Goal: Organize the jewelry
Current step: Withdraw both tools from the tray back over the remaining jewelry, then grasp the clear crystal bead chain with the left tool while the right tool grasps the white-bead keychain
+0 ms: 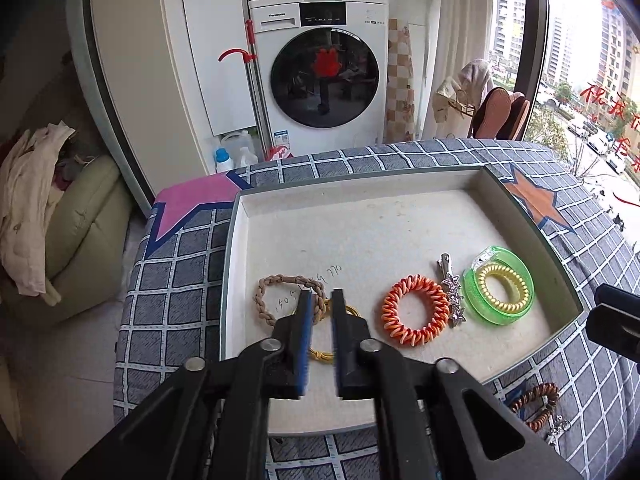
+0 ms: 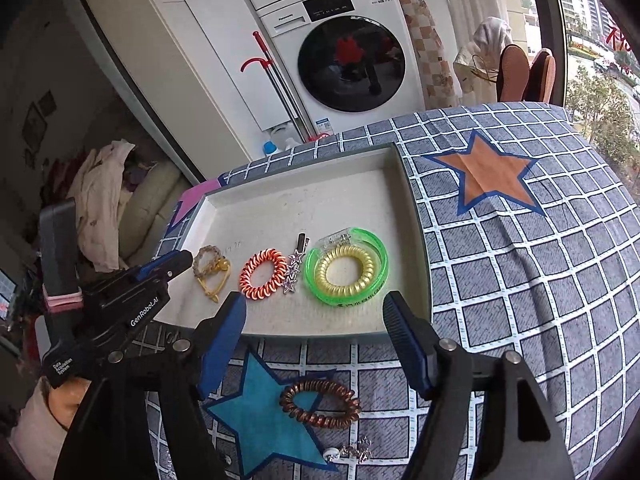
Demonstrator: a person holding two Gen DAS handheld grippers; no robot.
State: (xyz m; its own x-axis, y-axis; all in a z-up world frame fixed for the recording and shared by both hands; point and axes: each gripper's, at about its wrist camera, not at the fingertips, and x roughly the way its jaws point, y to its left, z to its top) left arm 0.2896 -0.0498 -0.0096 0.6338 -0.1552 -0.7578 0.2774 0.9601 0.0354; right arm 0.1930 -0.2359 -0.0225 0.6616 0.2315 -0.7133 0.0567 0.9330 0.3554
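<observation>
A shallow grey tray (image 1: 360, 232) lies on a checked cloth. It holds a tan braided hair tie (image 1: 266, 294), a yellow cord tie (image 1: 320, 356), an orange spiral tie (image 1: 416, 310), a star clip (image 1: 454, 292), and a green bangle (image 1: 500, 312) ringing a yellow spiral tie (image 1: 506, 286). My left gripper (image 1: 322, 298) hovers open over the yellow cord tie, pads clear of it. My right gripper (image 2: 314, 306) stands wide open at the tray's near rim (image 2: 320, 334). Below it on the cloth lie a brown spiral tie (image 2: 320, 402) and a small silvery piece (image 2: 356, 452).
The cloth (image 2: 520, 280) with star patches drapes a table. Behind stand a washing machine (image 1: 320, 76), a red-handled mop (image 1: 252, 80) and bottles (image 1: 224, 160). A sofa with clothes (image 1: 60, 220) is at the left, a window (image 1: 592, 80) at the right.
</observation>
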